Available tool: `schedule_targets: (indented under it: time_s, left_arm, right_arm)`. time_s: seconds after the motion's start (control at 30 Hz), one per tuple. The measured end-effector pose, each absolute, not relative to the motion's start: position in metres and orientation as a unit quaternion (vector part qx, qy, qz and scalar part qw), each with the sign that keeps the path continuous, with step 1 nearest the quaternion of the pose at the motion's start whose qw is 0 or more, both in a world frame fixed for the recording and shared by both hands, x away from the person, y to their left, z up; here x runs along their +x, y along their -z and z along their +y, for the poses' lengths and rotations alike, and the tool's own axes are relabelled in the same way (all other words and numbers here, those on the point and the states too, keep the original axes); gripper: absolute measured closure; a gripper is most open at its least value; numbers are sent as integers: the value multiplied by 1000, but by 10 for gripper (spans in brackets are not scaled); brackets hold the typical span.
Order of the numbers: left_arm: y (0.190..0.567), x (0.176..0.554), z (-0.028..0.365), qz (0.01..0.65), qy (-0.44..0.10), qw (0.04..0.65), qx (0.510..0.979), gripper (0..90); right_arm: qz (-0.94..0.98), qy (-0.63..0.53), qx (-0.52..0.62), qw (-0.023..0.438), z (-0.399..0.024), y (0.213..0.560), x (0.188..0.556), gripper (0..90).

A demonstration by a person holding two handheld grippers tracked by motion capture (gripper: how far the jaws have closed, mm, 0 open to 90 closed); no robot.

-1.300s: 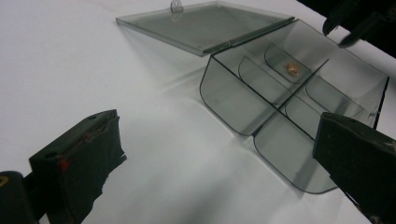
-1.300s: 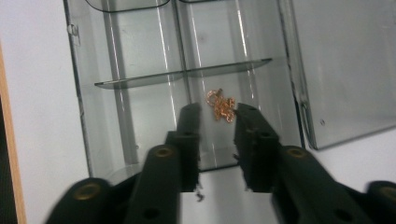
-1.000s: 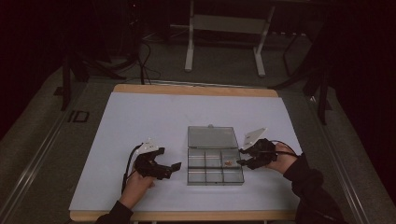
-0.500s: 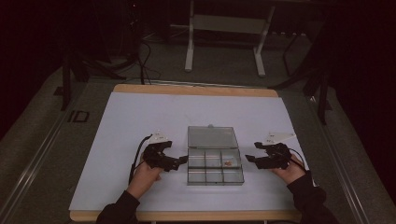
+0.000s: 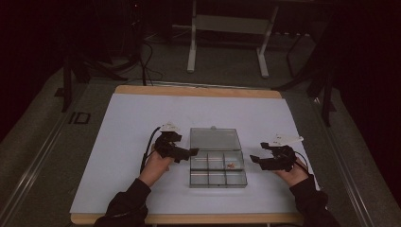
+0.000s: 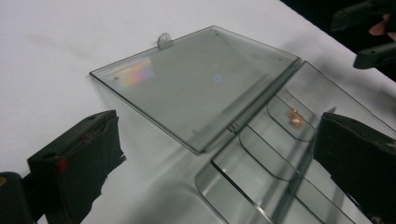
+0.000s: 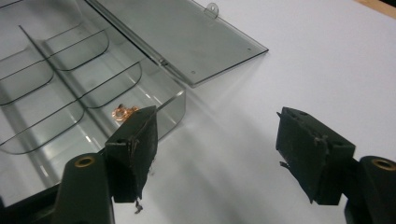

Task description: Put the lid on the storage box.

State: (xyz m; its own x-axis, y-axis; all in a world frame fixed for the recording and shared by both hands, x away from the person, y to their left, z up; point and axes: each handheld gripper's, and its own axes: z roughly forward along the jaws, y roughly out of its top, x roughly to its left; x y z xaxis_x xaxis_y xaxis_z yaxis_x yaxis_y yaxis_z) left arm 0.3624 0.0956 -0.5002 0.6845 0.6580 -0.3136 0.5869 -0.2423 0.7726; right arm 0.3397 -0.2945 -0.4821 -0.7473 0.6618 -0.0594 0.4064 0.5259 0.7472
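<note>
Box: a clear plastic compartment box point(image 5: 218, 170) sits toward the near middle of the white table point(image 5: 123, 123), between the two hands.
Lid: the lid point(image 5: 214, 139) is thrown fully back and lies flat on the table on the far side of the tray, hinged along the tray's far edge, with a small tab at its far rim.
Contents: a small copper-coloured piece point(image 5: 231, 165) lies in the far right compartment; the other compartments look bare.
Left gripper: the left gripper point(image 5: 189, 152) rests just beside the box's left wall, near the hinge corner, jaws pointing right. In the left gripper view its jaws stand wide apart with nothing between them, one over bare table, the other over the tray.
Right gripper: the right gripper point(image 5: 254, 159) lies just off the box's right side, apart from it, jaws pointing left toward the tray. Its jaws have just been opening and now gape, with only bare table between the pads.
Hands: both forearms come in from the near edge in dark sleeves, and each hand lies low behind its gripper.
Open room: a wide stretch of table is free on the far side of the lid and out to the left; on the right the table edge is close behind the right hand.
Near edge: a strip of white table runs between the box and the wooden near rim.
</note>
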Motion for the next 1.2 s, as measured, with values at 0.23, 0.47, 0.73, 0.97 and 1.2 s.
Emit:
schedule_targets:
  time_s: [0.23,0.47,0.73,0.97,1.2]
  left_arm:
    - [497,381,87,407,-25,468,784,16]
    - [501,393,82,430,-10,462,775,17]
    - [512,402,77,465,8,453,761,60]
    - [521,405,74,487,33,439,754,154]
    - [529,406,73,498,51,419,758,250]
  right_arm:
    - [850,-378,321,177,-291,483,347,282]
    - [839,-391,332,180,-285,478,362,282]
    - [840,-393,327,184,-275,475,369,282]
    - [844,-388,323,179,-271,477,372,282]
    - [846,-388,321,174,-268,478,372,283]
